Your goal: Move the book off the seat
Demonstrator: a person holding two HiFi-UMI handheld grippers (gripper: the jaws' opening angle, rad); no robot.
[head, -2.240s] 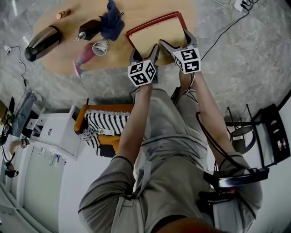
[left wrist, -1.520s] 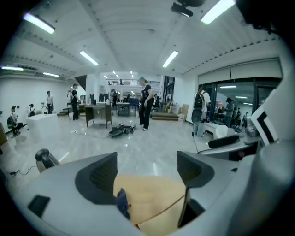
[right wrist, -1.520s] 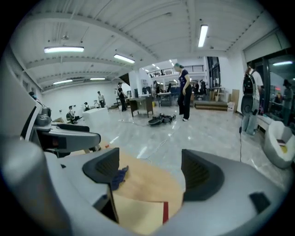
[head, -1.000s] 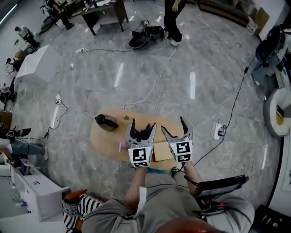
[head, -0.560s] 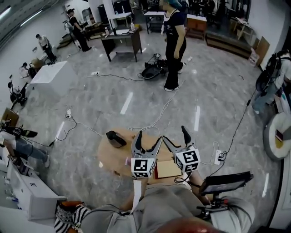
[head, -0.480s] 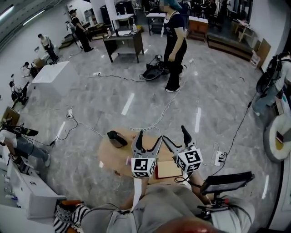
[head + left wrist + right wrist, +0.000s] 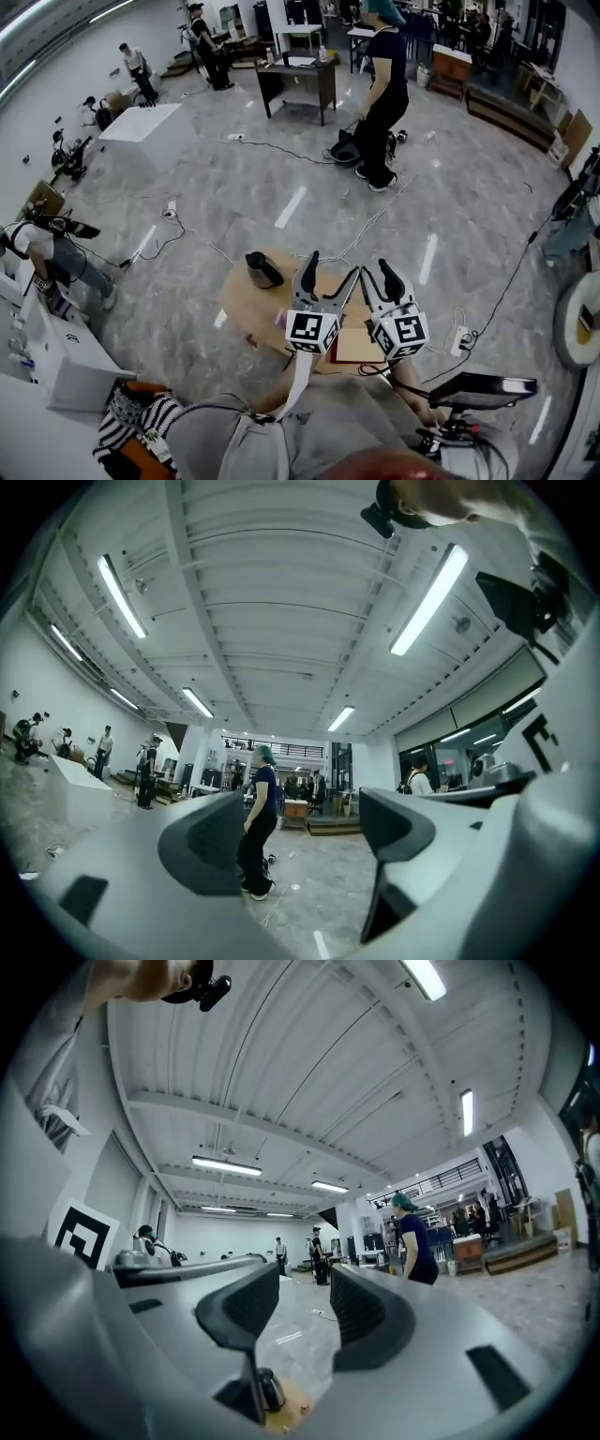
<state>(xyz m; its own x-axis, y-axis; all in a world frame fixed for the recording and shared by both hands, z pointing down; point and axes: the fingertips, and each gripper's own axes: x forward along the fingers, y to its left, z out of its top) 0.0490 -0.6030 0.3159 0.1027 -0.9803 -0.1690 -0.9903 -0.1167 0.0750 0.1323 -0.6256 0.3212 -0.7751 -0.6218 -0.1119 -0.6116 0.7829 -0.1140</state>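
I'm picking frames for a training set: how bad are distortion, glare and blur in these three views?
Head view: heavy fisheye curves the glossy floor, which mirrors the ceiling lights as white streaks; detail stays sharp. Left gripper view: black vignetted corners, and the light strip is blown out. Right gripper view: the ceiling beams bow strongly; lighting is even, with no hard shadows.

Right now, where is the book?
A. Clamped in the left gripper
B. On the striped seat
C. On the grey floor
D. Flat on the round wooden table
D: the book lies flat on the round wooden table, apart from the striped seat at the lower left of the head view.
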